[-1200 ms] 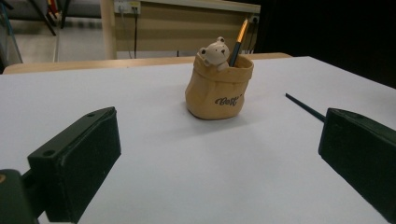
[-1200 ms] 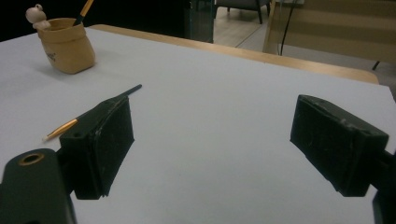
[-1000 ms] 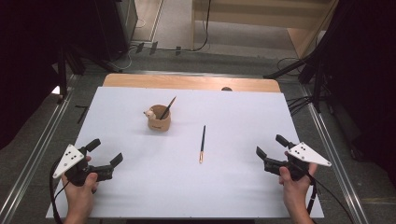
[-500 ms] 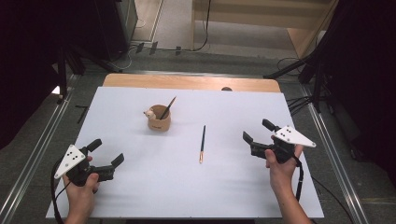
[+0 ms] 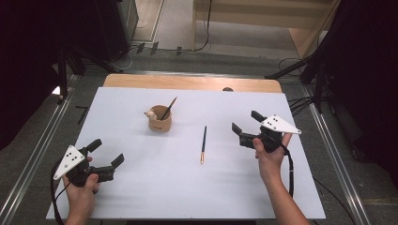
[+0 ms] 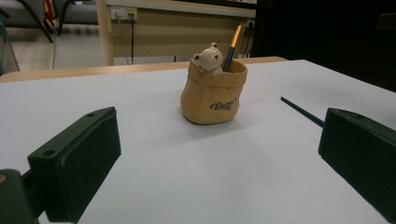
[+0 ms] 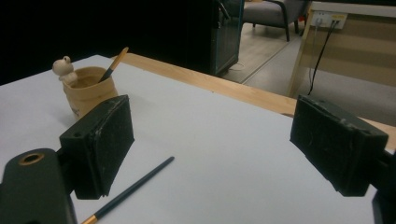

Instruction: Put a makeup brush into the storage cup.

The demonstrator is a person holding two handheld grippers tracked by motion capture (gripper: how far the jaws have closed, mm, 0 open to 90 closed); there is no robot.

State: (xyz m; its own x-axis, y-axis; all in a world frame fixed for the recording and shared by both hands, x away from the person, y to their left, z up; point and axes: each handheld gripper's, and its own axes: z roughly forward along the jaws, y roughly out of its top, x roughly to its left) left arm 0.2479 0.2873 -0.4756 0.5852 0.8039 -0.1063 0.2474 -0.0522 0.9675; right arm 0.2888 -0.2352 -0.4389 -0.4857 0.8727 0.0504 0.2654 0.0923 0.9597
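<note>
Reaching toward the pencil (image 5: 203, 144) mid-table with the right claw (image 5: 245, 127) wide open (left claw (image 5: 106, 153) open too, near the front-left corner). Next: lower, straddle, pinch.

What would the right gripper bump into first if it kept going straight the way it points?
Probably the loose pencil. The right gripper points left across the white table with its jaws open and empty, and the pencil lies between it and the bear cup. If it travels above the table, it might pass over.
</note>
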